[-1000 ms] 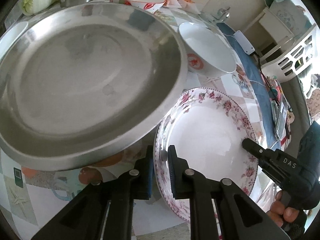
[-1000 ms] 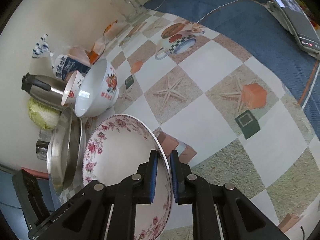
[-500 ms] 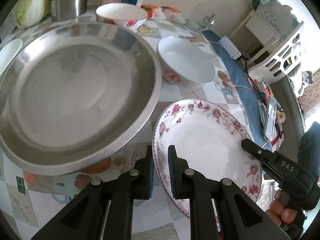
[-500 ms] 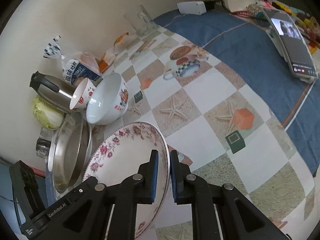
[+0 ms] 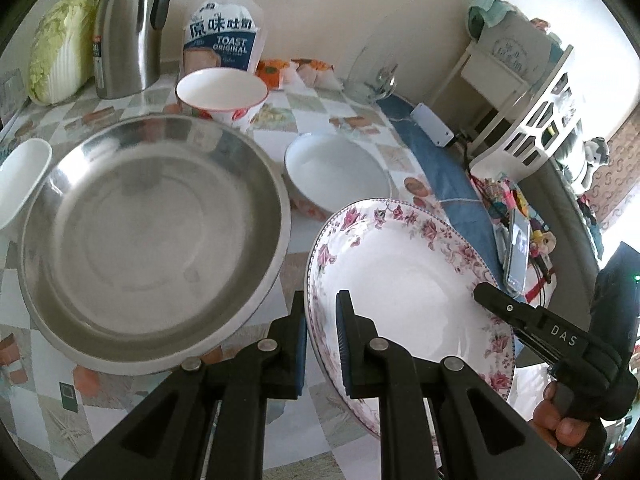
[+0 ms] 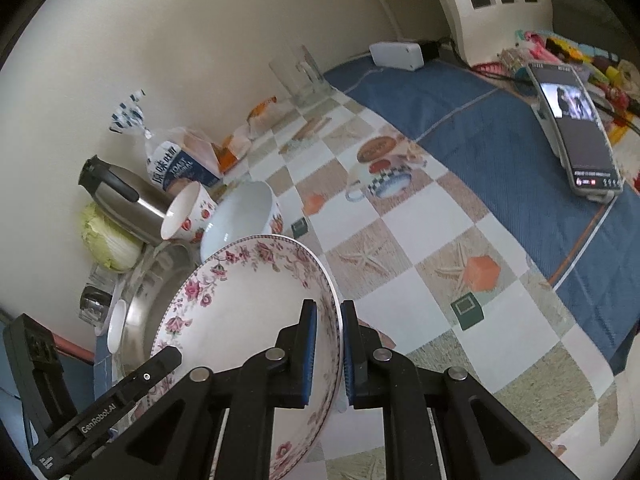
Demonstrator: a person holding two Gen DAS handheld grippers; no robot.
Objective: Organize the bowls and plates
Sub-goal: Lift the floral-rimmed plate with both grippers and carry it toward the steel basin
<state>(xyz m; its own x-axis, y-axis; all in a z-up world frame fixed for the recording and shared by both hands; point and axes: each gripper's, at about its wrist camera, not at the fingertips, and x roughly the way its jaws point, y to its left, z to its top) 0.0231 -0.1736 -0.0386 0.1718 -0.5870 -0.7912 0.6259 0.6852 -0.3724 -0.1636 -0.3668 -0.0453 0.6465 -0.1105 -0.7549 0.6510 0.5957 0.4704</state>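
Where fingers (image 5: 345, 340) pinch: plate rim (image 5: 316, 300).

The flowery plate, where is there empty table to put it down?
Both grippers, left and right, hold the flowery plate. The bare checkered cloth between the white bowl and the blue cloth has the most room. It is crowded by the wall: steel basin, red-rimmed bowl, kettle, bread bag.

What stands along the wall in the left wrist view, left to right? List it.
Napa cabbage → steel kettle → toast bread bag → orange-and-white snack packets → clear glass mug.
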